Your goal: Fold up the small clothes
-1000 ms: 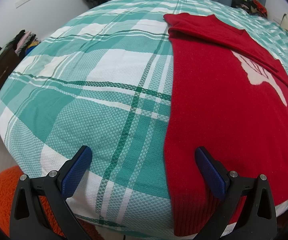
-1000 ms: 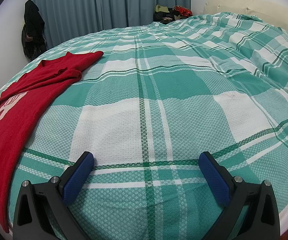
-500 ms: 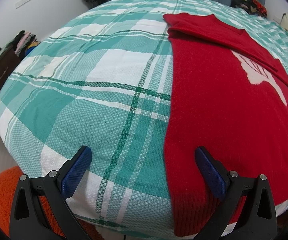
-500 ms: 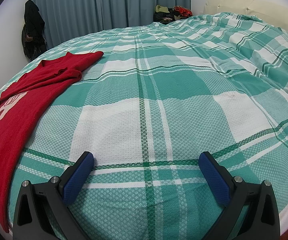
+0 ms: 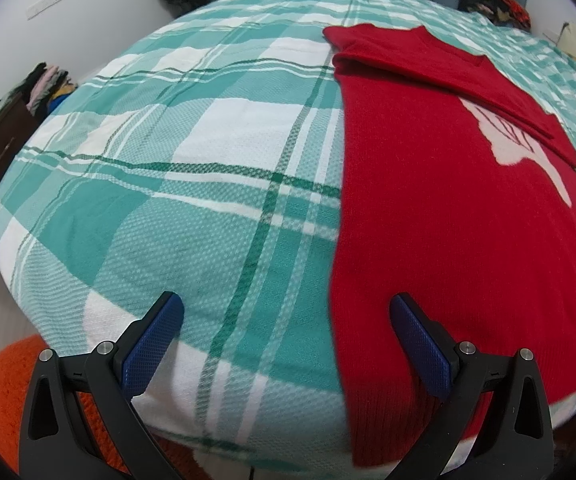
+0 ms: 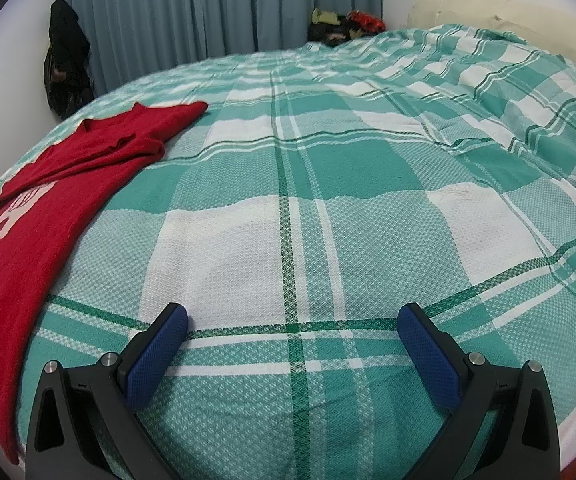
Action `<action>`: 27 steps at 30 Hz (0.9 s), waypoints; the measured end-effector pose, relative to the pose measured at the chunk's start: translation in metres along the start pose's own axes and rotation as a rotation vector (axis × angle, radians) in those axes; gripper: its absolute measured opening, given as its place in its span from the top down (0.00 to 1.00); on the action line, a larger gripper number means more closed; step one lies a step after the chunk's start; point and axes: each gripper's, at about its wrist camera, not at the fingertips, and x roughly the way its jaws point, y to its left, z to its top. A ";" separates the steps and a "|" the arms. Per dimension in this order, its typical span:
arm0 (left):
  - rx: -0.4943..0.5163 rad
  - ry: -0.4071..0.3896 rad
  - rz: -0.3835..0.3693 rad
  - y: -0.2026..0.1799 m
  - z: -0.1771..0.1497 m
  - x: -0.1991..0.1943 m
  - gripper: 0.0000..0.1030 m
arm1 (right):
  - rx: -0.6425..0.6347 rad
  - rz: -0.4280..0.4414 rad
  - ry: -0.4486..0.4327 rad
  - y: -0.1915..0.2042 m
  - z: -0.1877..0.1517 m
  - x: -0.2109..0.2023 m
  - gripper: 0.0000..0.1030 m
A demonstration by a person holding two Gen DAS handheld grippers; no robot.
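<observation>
Sweater [image 5: 448,220] beyond wide-spread jaws

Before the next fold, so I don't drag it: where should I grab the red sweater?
Judging by how it lies, grip the sweater at its ribbed hem corner nearest the left tool, coming in from the bed's near edge. That long side edge lies flat and free, and the tool's open jaws already straddle it.

1. My right gripper [image 6: 292,324] has turned slightly toward 11 o'clock: the red sweater [image 6: 35,236] now reaches farther into its view.
2. I see no other change.
</observation>
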 end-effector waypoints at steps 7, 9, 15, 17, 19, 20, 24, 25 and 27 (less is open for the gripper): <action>-0.098 0.057 -0.229 0.031 -0.026 -0.033 0.22 | 0.108 0.485 0.084 0.012 0.007 -0.071 0.03; -0.074 0.073 -0.281 0.023 -0.025 -0.030 0.22 | 0.096 0.648 0.149 0.031 0.000 -0.074 0.05; -0.020 0.113 -0.271 0.005 -0.023 -0.022 0.33 | 0.080 0.735 0.333 0.070 -0.016 -0.034 0.26; -0.035 0.138 -0.313 0.007 -0.023 -0.022 0.44 | 0.083 0.765 0.341 0.073 -0.012 -0.032 0.28; -0.031 0.164 -0.321 0.005 -0.024 -0.020 0.57 | 0.074 0.789 0.380 0.076 -0.012 -0.030 0.39; -0.022 0.180 -0.322 0.004 -0.024 -0.020 0.60 | 0.064 0.788 0.400 0.077 -0.011 -0.028 0.41; 0.030 0.261 -0.361 -0.008 -0.026 -0.018 0.96 | 0.095 0.856 0.475 0.078 -0.016 -0.017 0.87; 0.038 0.258 -0.348 -0.010 -0.025 -0.019 0.98 | 0.090 0.863 0.490 0.082 -0.020 -0.014 0.95; 0.033 0.256 -0.368 -0.008 -0.021 -0.029 0.98 | 0.072 0.862 0.477 0.086 -0.021 -0.020 0.95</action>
